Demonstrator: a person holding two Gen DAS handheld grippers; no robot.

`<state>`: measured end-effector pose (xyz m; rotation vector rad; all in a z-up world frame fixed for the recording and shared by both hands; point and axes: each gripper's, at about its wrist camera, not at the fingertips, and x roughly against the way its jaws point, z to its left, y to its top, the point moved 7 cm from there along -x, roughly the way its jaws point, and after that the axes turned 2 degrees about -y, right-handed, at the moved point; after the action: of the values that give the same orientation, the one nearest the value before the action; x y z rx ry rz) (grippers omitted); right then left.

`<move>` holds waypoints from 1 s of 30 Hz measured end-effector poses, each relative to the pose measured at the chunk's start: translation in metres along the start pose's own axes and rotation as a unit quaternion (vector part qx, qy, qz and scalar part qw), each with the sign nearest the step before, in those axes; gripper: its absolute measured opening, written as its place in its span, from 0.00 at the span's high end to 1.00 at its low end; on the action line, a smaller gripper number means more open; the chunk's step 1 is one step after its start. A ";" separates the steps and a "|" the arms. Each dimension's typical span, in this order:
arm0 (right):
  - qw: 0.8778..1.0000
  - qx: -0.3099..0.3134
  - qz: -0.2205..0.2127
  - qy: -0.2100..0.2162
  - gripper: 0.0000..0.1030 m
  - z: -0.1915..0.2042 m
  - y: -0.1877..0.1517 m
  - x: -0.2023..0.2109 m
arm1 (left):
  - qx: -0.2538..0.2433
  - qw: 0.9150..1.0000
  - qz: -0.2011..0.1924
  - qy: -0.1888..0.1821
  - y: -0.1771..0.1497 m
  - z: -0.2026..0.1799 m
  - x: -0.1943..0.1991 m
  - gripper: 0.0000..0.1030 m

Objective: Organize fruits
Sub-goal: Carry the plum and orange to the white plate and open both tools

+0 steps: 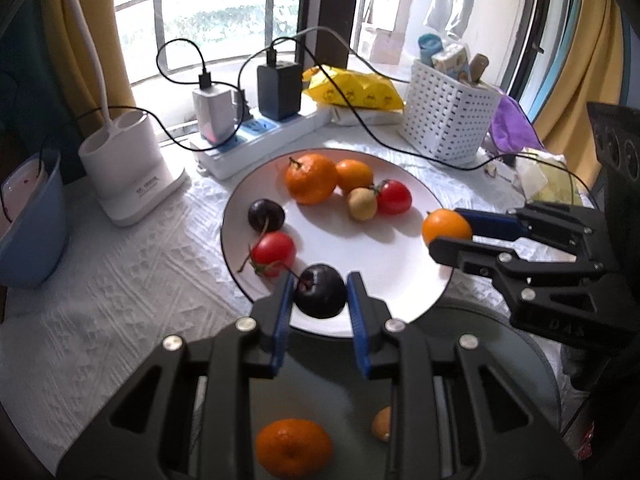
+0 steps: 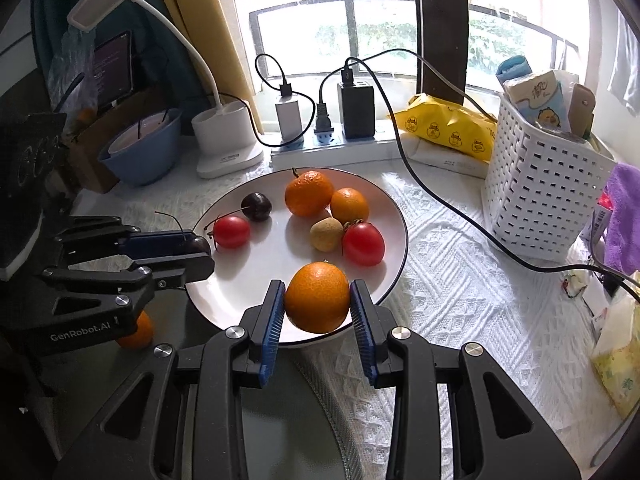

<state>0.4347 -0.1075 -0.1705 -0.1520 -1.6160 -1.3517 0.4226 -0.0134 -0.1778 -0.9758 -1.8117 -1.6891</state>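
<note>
I have the left gripper [image 1: 318, 294] clamped on a dark, round cherry with a thin stem [image 1: 320, 290], jaws drawn in about as far as they go, the fruit pinched between the blue pads at the near rim of the white round plate with a dark edge [image 2: 394, 216]. My right gripper [image 2: 318, 304] is closed on a small orange mandarin [image 2: 317, 297], jaws only a little apart to fit it, also at the plate's near rim, to the cherry's right.

On the plate, farther in, sit two more mandarins, two red cherry tomatoes, a second dark cherry and a small tan-green fruit. Off the plate, on the near side, one more mandarin [image 1: 293, 448] and another tan fruit [image 1: 382, 423] lie on a grey surface under my left gripper.

Whether the two held fruits are arriving or leaving I cannot tell. If the plate is the collecting spot, I judge the sorting well along, with these two and the two strays left.
</note>
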 end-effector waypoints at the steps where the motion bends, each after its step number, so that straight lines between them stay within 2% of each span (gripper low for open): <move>1: 1.000 0.000 0.001 -0.001 0.66 0.000 0.000 -0.001 | 0.000 1.000 0.002 0.000 0.000 0.000 -0.001 0.73; 13: 1.000 0.008 0.008 -0.003 0.66 0.008 0.006 -0.010 | 0.029 0.999 0.025 -0.027 -0.002 0.005 -0.010 0.72; 19: 1.000 0.020 0.013 -0.003 0.66 0.019 0.012 -0.016 | 0.042 0.999 0.001 -0.029 0.002 0.017 0.007 0.72; 30: 0.999 0.031 0.011 -0.003 0.66 0.033 0.036 -0.042 | 0.086 0.995 -0.047 -0.001 0.006 0.067 0.030 0.70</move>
<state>0.4598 -0.0482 -0.1729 -0.1359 -1.6547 -1.2851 0.4166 0.0581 -0.1594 -0.8309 -1.9951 -1.5558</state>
